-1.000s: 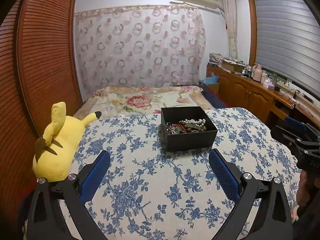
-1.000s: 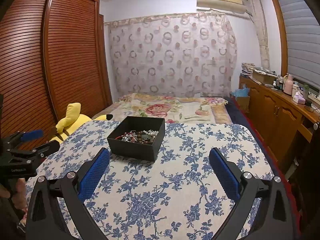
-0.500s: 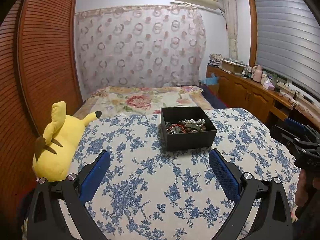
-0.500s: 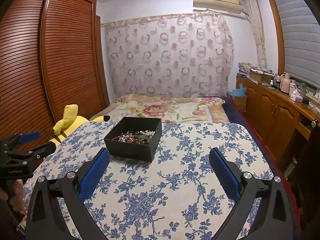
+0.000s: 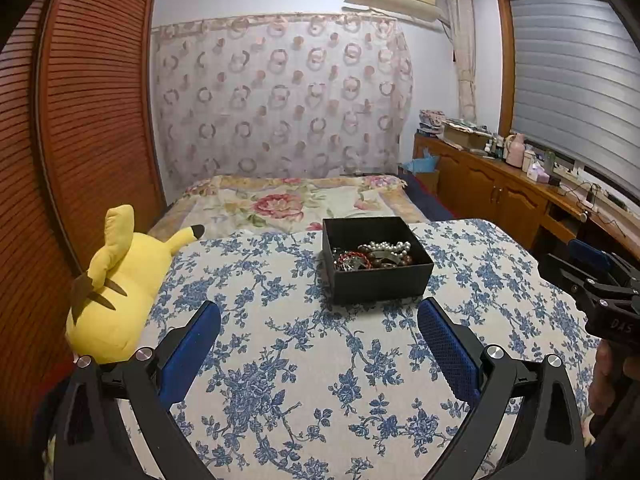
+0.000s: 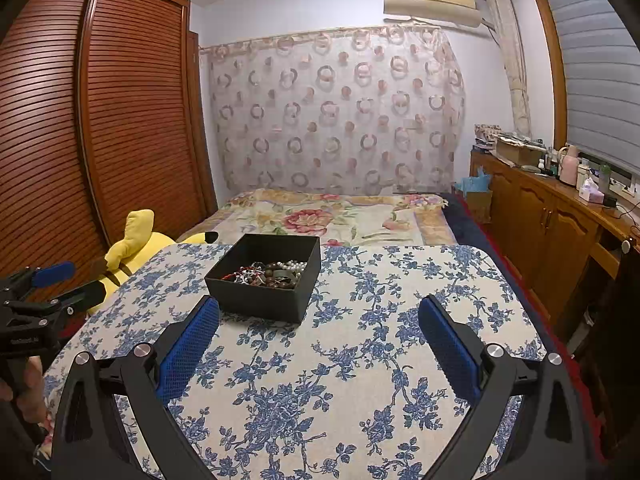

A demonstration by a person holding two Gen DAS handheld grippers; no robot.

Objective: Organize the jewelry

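A black open box [image 5: 380, 280] [image 6: 260, 300] stands on the table with the blue-flowered cloth [image 5: 300, 360] [image 6: 360, 360]. Inside lies a tangle of jewelry [image 5: 374, 256] [image 6: 272, 272]: white pearls, dark brown beads, a red strand. My left gripper [image 5: 320, 320] hovers open short of the box, nothing between its blue pads. My right gripper [image 6: 320, 320] is open too, the box just beyond its left finger. In each wrist view the other gripper shows at the edge: the right gripper [image 5: 592, 276] in the left view, the left gripper [image 6: 44, 292] in the right.
A yellow plush toy [image 5: 116, 280] [image 6: 132, 240] lies against the table's left edge. Behind the table is a bed with a floral cover [image 5: 288, 204]. Wooden louvred doors [image 6: 100, 120] stand at left, and a wooden cabinet [image 6: 560, 232] with bottles along the right wall.
The right wrist view has crept closer and rightward, so the box sits lower left, near the left finger. The left view barely changes. Both grippers stay open.
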